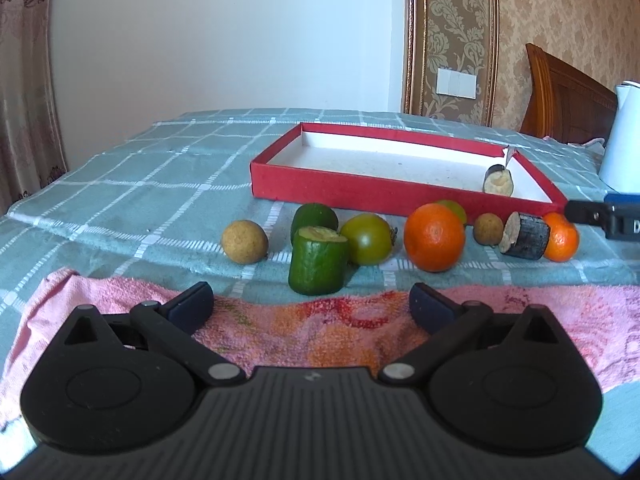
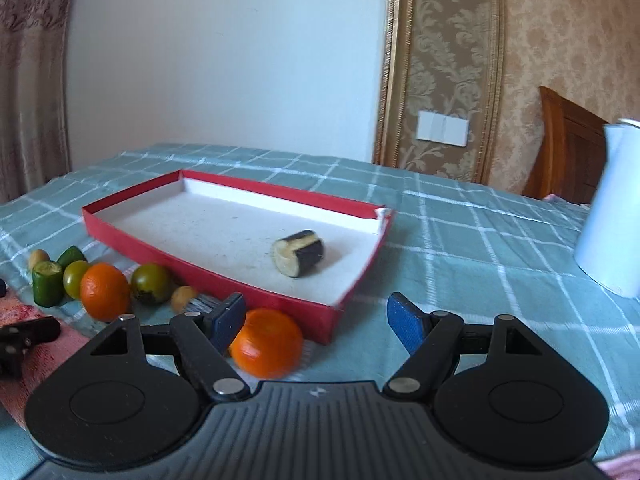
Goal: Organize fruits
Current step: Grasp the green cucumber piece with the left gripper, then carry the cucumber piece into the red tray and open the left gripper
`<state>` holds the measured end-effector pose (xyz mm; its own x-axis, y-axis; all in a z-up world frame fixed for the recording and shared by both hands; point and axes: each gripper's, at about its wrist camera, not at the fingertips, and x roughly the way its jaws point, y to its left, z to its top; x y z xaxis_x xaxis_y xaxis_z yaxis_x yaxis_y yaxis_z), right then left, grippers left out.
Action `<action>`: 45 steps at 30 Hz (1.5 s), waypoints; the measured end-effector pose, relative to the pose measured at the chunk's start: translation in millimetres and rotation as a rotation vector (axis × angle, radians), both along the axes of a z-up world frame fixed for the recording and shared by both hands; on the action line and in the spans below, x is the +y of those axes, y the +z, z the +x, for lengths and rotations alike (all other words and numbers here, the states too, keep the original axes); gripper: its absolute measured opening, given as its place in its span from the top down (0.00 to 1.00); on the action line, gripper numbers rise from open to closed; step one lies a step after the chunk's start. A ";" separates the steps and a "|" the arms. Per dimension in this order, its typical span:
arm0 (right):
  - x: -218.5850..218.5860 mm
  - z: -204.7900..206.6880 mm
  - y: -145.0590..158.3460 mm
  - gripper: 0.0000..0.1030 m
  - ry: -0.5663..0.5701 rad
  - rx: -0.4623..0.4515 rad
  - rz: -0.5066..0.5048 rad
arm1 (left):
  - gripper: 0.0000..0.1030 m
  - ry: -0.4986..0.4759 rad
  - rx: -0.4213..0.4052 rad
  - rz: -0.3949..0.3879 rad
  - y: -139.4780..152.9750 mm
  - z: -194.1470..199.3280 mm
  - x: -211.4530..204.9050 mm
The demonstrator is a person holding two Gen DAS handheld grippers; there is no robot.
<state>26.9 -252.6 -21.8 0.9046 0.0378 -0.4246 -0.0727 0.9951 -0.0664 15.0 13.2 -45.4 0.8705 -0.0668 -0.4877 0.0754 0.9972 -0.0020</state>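
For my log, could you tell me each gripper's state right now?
Left gripper: open, holding nothing.
Right gripper: open, holding nothing.

Both wrist cameras sit low over the bed, looking forward toward the red tray [image 1: 400,194]: the left view faces its long near wall from farther back, over a pink towel [image 1: 320,332], while the right view stands close by the tray's [image 2: 224,280] near right corner, both sharing tray and fruit row.

A checked teal cloth [image 1: 160,184] covers the bench, with a pink towel [image 1: 304,332] at its near edge. A white kettle [image 2: 612,216] stands right, before a wooden headboard [image 1: 568,96]. A wall switch [image 2: 443,127] and curtain [image 1: 24,80] lie behind.
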 end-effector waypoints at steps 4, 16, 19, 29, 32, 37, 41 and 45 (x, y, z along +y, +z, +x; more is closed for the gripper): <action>-14.5 2.6 -4.0 0.19 -0.026 0.029 0.068 | 0.00 -0.011 -0.019 0.063 18.3 3.8 -1.3; -20.2 -8.7 -2.5 0.19 -0.061 -0.004 0.083 | 0.23 -0.083 0.030 0.052 15.6 26.6 0.2; -19.8 -10.6 -1.7 0.19 -0.063 -0.013 0.076 | 0.41 -0.089 0.060 0.032 10.3 30.0 1.6; -20.1 -8.6 -2.6 0.17 -0.073 -0.001 0.075 | 0.64 -0.110 0.028 0.041 0.8 27.1 -2.5; -20.5 -8.5 -2.7 0.17 -0.073 0.003 0.075 | 0.64 -0.109 0.025 0.026 -0.5 26.2 0.3; -21.2 -7.2 -2.8 0.17 -0.074 0.010 0.080 | 0.71 -0.081 0.020 0.034 1.3 23.9 1.3; -20.9 -5.4 -2.9 0.17 -0.069 0.020 0.081 | 0.71 -0.074 -0.003 0.014 10.4 19.2 5.0; -22.9 -2.1 -4.5 0.16 -0.070 0.044 0.096 | 0.71 -0.089 -0.027 0.010 23.7 15.9 3.6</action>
